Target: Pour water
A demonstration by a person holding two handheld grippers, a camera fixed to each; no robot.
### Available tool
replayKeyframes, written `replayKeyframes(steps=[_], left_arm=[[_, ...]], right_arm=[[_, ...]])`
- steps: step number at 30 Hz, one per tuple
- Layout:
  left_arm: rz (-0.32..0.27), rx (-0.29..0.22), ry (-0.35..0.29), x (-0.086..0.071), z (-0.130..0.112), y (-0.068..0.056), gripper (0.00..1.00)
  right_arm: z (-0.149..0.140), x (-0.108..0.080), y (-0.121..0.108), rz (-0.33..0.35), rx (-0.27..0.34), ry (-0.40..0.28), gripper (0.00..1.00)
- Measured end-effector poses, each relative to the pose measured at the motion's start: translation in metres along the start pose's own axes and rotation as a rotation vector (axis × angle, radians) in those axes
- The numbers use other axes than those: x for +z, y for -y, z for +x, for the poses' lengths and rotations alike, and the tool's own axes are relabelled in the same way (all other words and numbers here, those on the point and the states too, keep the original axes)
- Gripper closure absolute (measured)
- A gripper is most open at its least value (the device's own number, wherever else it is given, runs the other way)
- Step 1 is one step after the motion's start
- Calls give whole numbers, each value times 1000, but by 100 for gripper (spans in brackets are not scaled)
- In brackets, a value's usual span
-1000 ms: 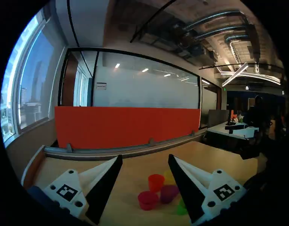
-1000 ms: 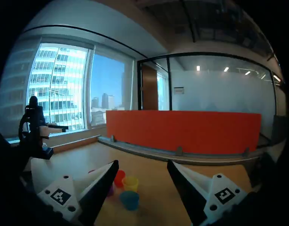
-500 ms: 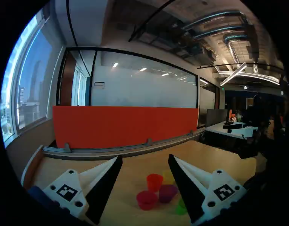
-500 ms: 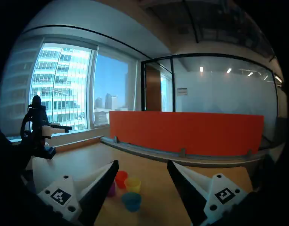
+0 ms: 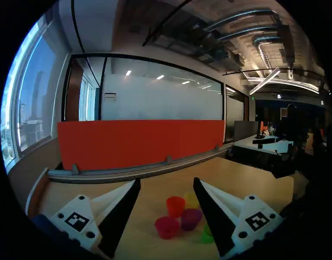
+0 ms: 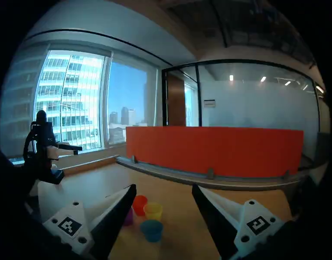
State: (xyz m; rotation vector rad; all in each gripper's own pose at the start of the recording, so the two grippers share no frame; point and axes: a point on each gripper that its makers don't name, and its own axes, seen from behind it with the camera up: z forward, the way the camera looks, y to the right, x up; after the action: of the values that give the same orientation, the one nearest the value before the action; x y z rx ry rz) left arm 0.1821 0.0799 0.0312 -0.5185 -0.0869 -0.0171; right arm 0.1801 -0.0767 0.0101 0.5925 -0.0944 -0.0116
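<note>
Several small coloured cups stand in a cluster on the wooden table (image 5: 248, 177). In the left gripper view, an orange-red cup (image 5: 175, 206), a purple cup (image 5: 191, 218) and a magenta cup (image 5: 167, 227) sit just beyond the fingers, with yellow and green ones beside them. My left gripper (image 5: 166, 182) hangs open above them, holding nothing. In the right gripper view I see a red cup (image 6: 140, 204), a yellow cup (image 6: 153, 211) and a blue cup (image 6: 151, 230). My right gripper (image 6: 164, 187) is open and empty, above and short of the cups.
An orange partition (image 5: 140, 143) with a metal rail runs along the table's far edge. Windows stand to the left. A dark device (image 6: 42, 151) rises at the left in the right gripper view. More desks (image 5: 270, 147) lie at the right.
The left gripper view has drifted slightly, so the cups sit a little higher and further left in it. The right gripper has barely moved. Both grippers stay open.
</note>
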Motion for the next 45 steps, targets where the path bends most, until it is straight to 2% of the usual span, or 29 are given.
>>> replayKeyframes(steps=[5, 14, 26, 39, 45], left_arm=[[-24, -16, 17, 1, -9, -4, 10], [-49, -4, 41, -2, -23, -11, 10], [-112, -3, 106, -6, -56, -33, 10], [-150, 46, 148, -2, -77, -47, 10], [-185, 63, 168, -1, -89, -58, 10]], right_arm=[[-5, 0, 2, 9, -4, 18, 1], [-22, -2, 0, 12, -24, 70, 1], [-47, -12, 7, 29, -54, 144, 1], [-59, -11, 11, 42, -74, 178, 1], [-67, -9, 13, 47, -85, 197, 0]])
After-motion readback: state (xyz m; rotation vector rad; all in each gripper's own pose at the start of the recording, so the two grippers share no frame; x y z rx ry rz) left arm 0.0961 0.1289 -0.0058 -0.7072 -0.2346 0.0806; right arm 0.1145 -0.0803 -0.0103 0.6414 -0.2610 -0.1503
